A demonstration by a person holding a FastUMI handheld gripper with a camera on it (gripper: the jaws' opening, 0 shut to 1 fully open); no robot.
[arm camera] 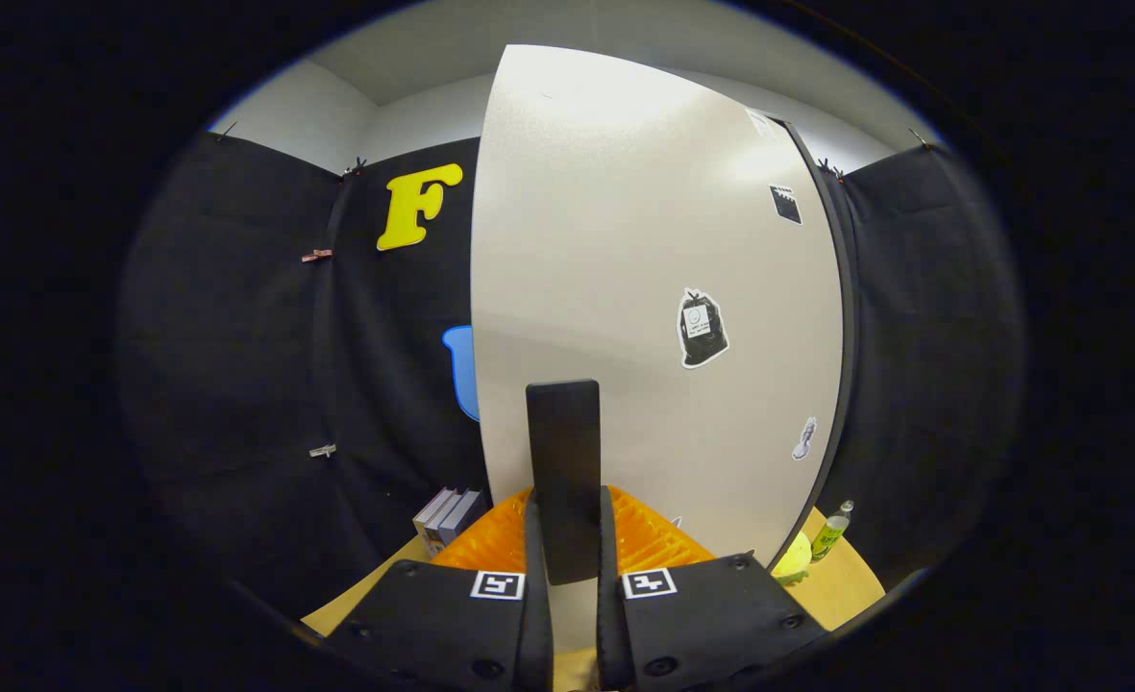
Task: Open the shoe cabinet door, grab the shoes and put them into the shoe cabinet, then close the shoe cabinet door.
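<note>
The shoe cabinet door (625, 240) is a tall white panel with a few small stickers, standing close ahead of me. A flat black handle (563, 452) sticks out from its face toward me. My gripper (567, 514) is shut on this handle, one finger pressing each side, and the handle's upper end rises beyond the fingertips. The door's left edge stands free against the black cloth wall. A dark strip (844, 336) runs down its right edge. Whether the door is ajar I cannot tell.
A few books (447, 517) stand low on the left, beside the door's free edge. To the right of the door, a small green bottle (831, 531) and a yellow-green round object (794, 557) sit on a wooden surface (846, 588). Black cloth walls close both sides.
</note>
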